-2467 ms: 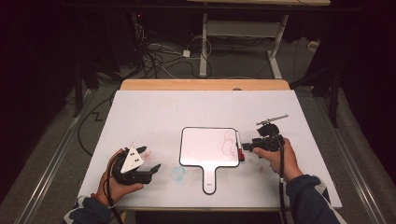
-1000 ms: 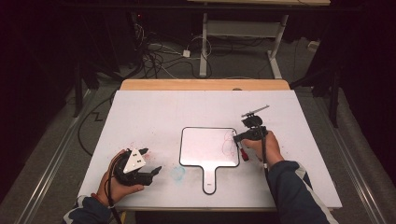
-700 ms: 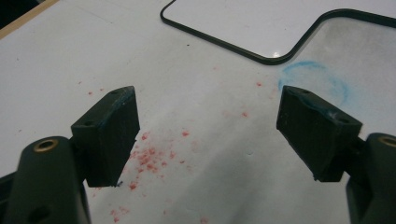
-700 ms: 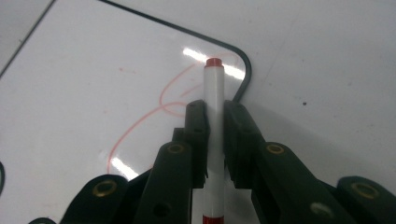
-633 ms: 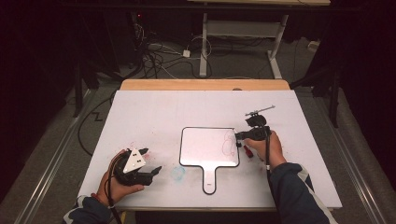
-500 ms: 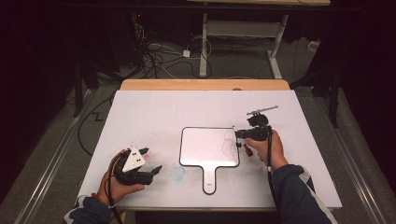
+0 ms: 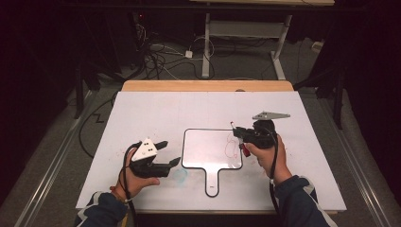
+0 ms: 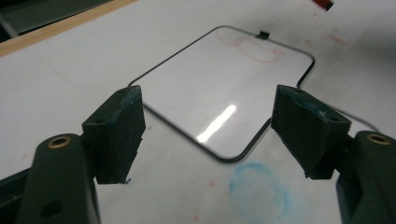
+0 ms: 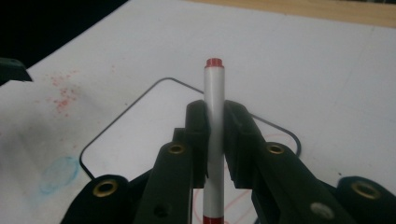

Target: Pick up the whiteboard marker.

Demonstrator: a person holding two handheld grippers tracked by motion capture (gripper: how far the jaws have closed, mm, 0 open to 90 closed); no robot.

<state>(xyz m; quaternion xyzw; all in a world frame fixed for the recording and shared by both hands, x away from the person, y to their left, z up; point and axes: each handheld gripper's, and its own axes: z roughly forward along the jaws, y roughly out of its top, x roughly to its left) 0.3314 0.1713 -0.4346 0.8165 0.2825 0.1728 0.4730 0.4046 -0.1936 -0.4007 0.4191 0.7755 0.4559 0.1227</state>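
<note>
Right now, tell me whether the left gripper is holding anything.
No, the left gripper has its jaws wide apart with nothing between them, above the whiteboard.

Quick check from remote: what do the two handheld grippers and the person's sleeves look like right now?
Both are black two-jaw grippers with brass-coloured rivets and blocky dark pads. The left gripper carries a white three-cornered plate with dark dots; the right gripper has a grey one. A black cable trails from each. The sleeves are dark blue with white stripes.

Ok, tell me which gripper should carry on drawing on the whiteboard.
Right. The right gripper is shut on the marker at the whiteboard, by the red scribble. The left gripper is open beside it.
</note>
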